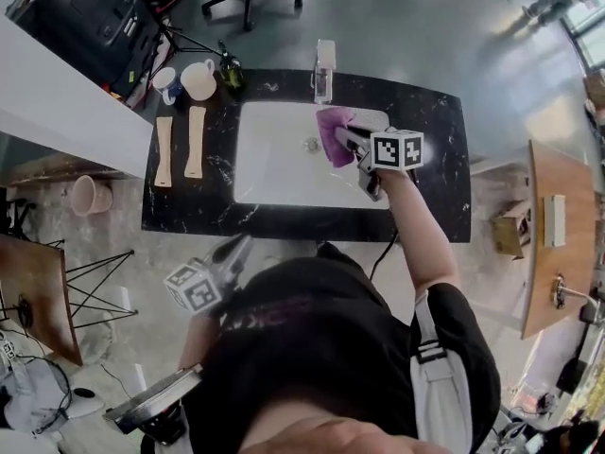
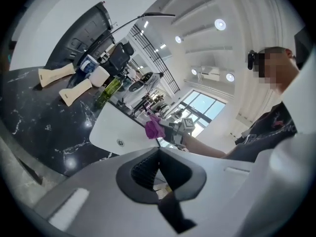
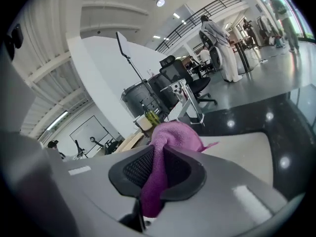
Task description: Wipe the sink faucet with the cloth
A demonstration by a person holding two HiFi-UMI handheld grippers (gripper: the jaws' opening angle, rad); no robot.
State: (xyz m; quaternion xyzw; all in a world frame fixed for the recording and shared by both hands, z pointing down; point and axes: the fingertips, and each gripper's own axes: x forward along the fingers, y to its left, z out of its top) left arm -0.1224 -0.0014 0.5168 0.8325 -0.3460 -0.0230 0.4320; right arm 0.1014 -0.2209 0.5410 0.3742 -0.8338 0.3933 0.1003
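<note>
Bright overhead lighting; ceiling lamps (image 2: 220, 24) throw glare spots on the black countertop (image 3: 247, 113). Fisheye edges vignetted; foreground soft.

The white rectangular sink basin (image 1: 274, 164) lies open at centre frame, except its upper right, filled by the right gripper (image 1: 344, 135) and purple cloth (image 1: 331, 148). The upright chrome faucet (image 1: 324, 72) blocks the far rim. White mugs (image 1: 198, 78), a green bottle (image 1: 230, 72) and pale wooden spatulas (image 1: 194, 142) crowd the black marble table (image 1: 435, 149) at left.
</note>
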